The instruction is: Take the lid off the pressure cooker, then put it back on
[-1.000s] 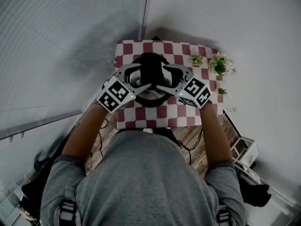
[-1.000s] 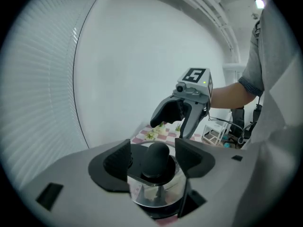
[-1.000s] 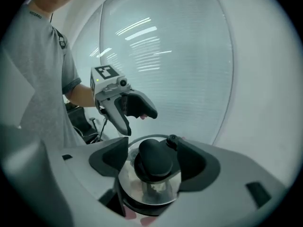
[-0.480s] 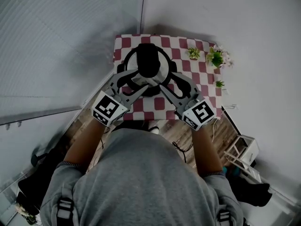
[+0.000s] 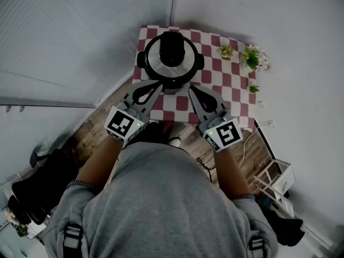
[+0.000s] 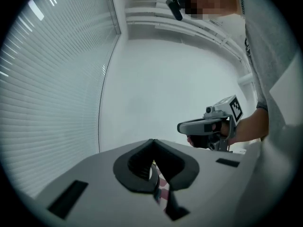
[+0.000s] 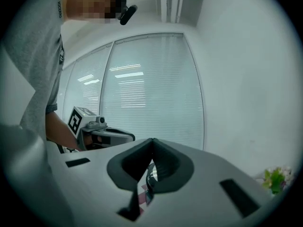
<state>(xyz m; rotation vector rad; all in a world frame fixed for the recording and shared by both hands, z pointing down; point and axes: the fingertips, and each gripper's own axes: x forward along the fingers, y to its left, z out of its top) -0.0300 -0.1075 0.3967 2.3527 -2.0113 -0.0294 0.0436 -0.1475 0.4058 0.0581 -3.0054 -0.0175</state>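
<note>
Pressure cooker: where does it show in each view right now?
Head view: pressure cooker at top centre, on the checked tablecloth.
Left gripper view: probably just a dark sliver, low centre.
Right gripper view: a shiny sliver, low centre.
Shared landmark: the checked tablecloth.

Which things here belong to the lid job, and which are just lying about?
Job:
- black and steel pressure cooker, its black-knobbed steel lid on
- left gripper and right gripper, jaws just closed, nothing between them

Lying about:
- small green potted plants on the red and white checked table
- white rack on the floor
</note>
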